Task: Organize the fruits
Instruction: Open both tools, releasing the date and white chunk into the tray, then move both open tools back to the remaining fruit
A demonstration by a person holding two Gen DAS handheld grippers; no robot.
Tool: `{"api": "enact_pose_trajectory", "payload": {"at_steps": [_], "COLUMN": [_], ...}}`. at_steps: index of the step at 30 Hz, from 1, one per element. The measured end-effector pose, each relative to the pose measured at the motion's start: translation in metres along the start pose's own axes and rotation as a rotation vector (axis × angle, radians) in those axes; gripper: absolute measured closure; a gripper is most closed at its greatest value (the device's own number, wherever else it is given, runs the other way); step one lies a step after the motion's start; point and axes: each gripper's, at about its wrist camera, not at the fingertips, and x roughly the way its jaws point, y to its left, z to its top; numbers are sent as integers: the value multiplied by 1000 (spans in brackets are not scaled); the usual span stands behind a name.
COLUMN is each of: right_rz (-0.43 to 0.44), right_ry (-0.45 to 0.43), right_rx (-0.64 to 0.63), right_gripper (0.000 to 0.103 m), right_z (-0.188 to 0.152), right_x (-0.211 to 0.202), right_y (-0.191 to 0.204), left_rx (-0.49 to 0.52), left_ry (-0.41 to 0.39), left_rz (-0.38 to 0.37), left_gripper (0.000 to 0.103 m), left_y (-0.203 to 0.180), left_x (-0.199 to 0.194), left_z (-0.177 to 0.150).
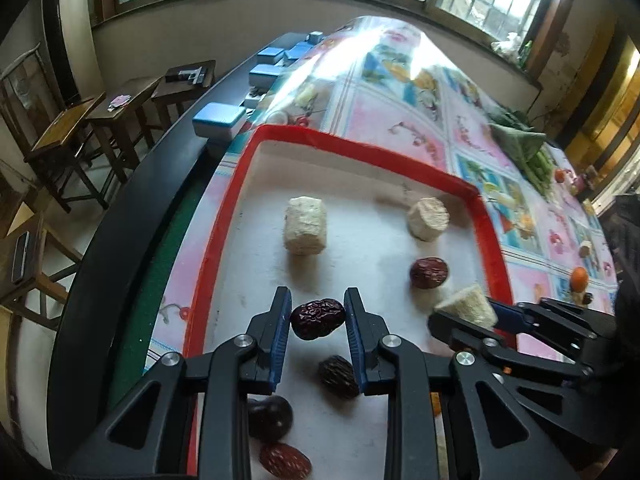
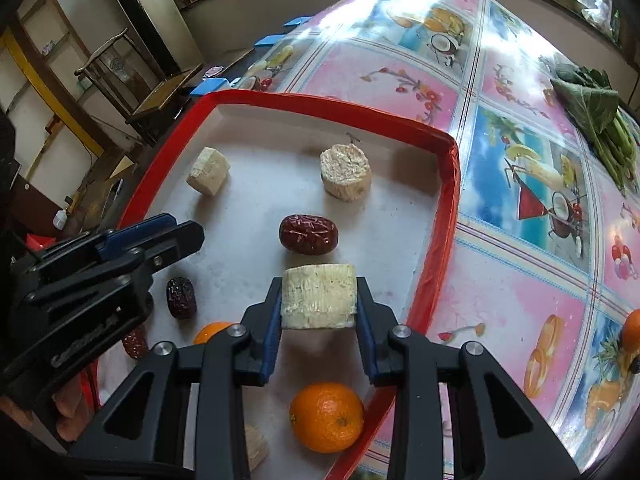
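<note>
A red-rimmed tray (image 1: 486, 232) with a white floor lies on the flowered tablecloth. My left gripper (image 1: 318, 312) is shut on a dark red date (image 1: 318, 318), low over the tray's near part. Beside it on the right, my right gripper (image 2: 319, 286) is shut on a pale cylindrical chunk (image 2: 318, 304), held just above the tray (image 2: 448, 184). In the tray lie two more pale chunks (image 1: 305, 230) (image 1: 428, 218), a red date (image 2: 309, 235), a darker date (image 2: 181, 297) and an orange (image 2: 326, 416). The left gripper (image 2: 186, 226) shows at the left of the right wrist view.
More dates (image 1: 338, 376) (image 1: 269, 418) lie under my left gripper. A second orange (image 2: 212, 332) sits in the tray, another (image 2: 632, 330) on the cloth at right. Leafy greens (image 2: 592, 108) lie far right. Blue boxes (image 1: 219, 120) line the table's left edge, with wooden stools (image 1: 120, 120) beyond.
</note>
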Motion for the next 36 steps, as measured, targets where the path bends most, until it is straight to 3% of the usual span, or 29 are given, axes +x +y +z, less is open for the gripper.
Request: {"api": "enact_pose_trajectory", "payload": {"at_steps": [6,7,8,10,12,18,24,36], "right_rz": [-15,-16,-14,-7,-15,-29,-26,-17], "right_ry": [11,17,22,23,22,15,-18,-60], "right_rx": [-16,-13,-10,-11,-23,-38,-36,0], "right_gripper": [67,63,57,53,51,49,42,41], "right_z": [-3,-3,-3,-4,-7,-13,-20,-59], "right_x": [2,2,2,1,-2,-11,-34,-82], "right_y": [4,3,2,3,5,8,4,-31], "left_rx": [1,8,10,11,15,36,57,90], "left_ry": [12,16,17,10,-3,-14,-38,-64], "left_rz": [45,64,69,88,116,156,204,191], "left_gripper": [76,75,73,60,55,48,47,46], "left_y": [2,1,1,1,0,-5,-15,-68], "left_x": [4,4,4,1,-3,-14,-26,-44], "left_z": [0,-1,-1,-2,-3,-7,-15,-27]}}
